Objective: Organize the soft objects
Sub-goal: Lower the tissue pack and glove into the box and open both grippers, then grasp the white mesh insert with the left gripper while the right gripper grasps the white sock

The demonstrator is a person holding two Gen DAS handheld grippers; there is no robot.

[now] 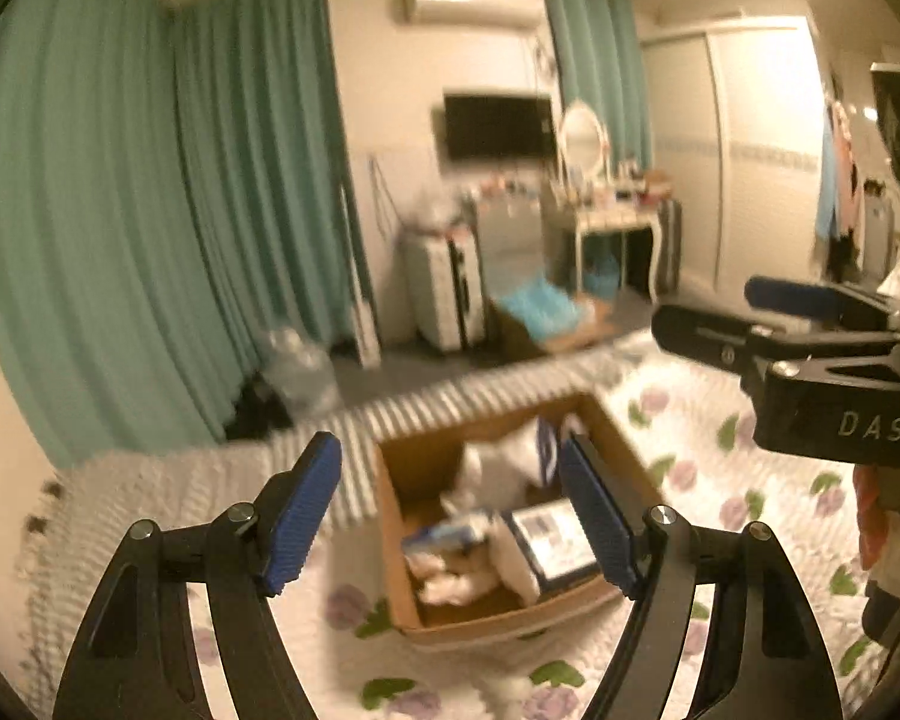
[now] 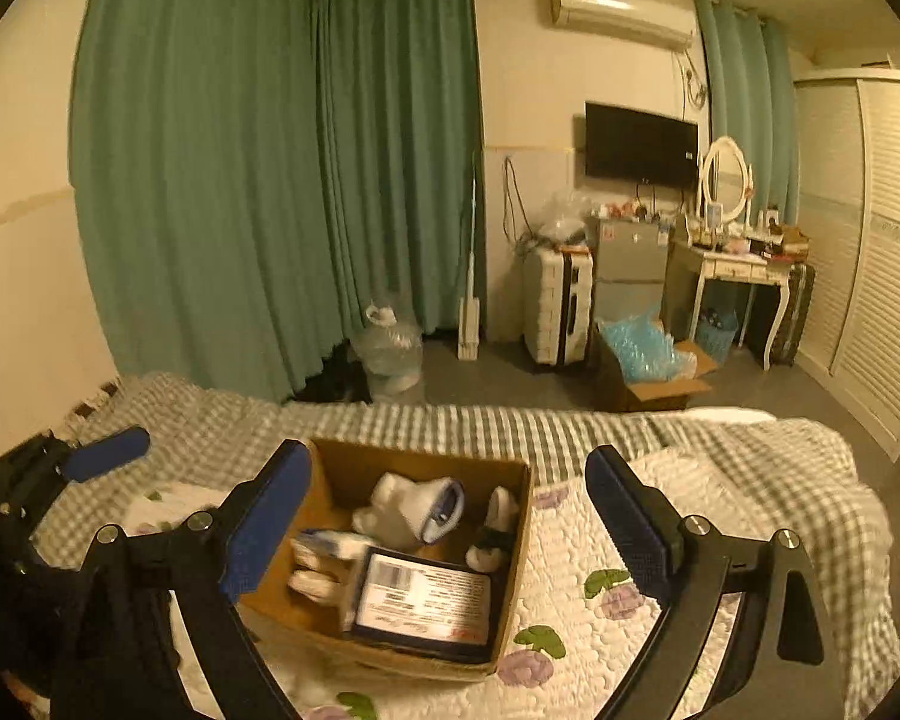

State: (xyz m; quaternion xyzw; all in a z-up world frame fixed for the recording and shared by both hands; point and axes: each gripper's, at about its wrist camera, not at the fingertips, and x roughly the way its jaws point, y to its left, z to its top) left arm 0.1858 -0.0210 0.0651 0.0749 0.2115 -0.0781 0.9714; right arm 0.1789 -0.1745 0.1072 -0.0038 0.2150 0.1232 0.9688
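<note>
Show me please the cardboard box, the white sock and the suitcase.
box (image 2: 513, 576), right wrist view, its right wall.
sock (image 2: 411, 507), right wrist view, its white middle.
suitcase (image 2: 546, 312), right wrist view, its ribbed front.

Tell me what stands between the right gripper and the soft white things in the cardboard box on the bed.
Nothing visible does. The right gripper is open and empty above the open-topped cardboard box, and the soft white things lie exposed inside. A flat labelled packet leans in the near corner beside them, not over them.

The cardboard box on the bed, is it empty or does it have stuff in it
Not empty. The cardboard box is open-topped and holds white soft items plus a dark labelled package.
</note>
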